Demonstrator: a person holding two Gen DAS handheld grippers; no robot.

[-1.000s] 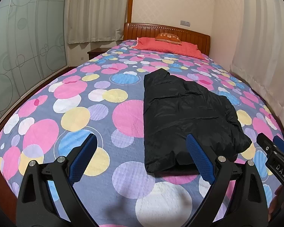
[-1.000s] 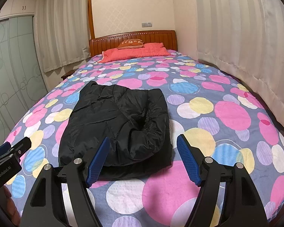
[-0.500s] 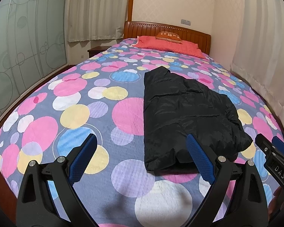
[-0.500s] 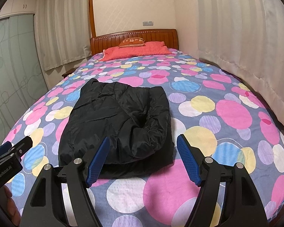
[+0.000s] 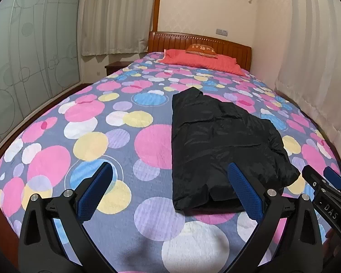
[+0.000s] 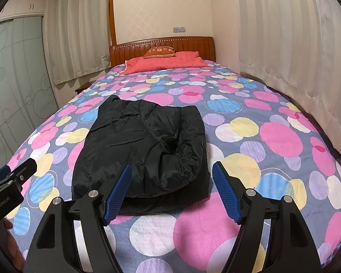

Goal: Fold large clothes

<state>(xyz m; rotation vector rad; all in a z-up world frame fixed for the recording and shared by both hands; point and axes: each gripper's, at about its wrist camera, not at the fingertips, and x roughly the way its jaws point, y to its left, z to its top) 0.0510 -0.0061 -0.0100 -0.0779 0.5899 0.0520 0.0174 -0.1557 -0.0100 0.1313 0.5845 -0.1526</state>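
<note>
A black puffy jacket (image 5: 218,145) lies folded into a long bundle on the bed with the dotted cover (image 5: 84,122); it also shows in the right wrist view (image 6: 143,145). My left gripper (image 5: 170,186) is open and empty, above the bed's near end, left of the jacket's near edge. My right gripper (image 6: 171,186) is open and empty, hovering just before the jacket's near edge. Each gripper shows at the edge of the other's view: the right one (image 5: 325,191) and the left one (image 6: 9,182).
A red blanket (image 6: 166,62) and an orange pillow (image 6: 161,51) lie by the wooden headboard (image 6: 134,47). Curtains (image 6: 295,45) hang along the right side, glass sliding doors (image 5: 22,52) stand on the left. A nightstand (image 5: 116,67) sits left of the headboard.
Both grippers have drawn slightly back and up from the jacket. The jacket has not moved.
</note>
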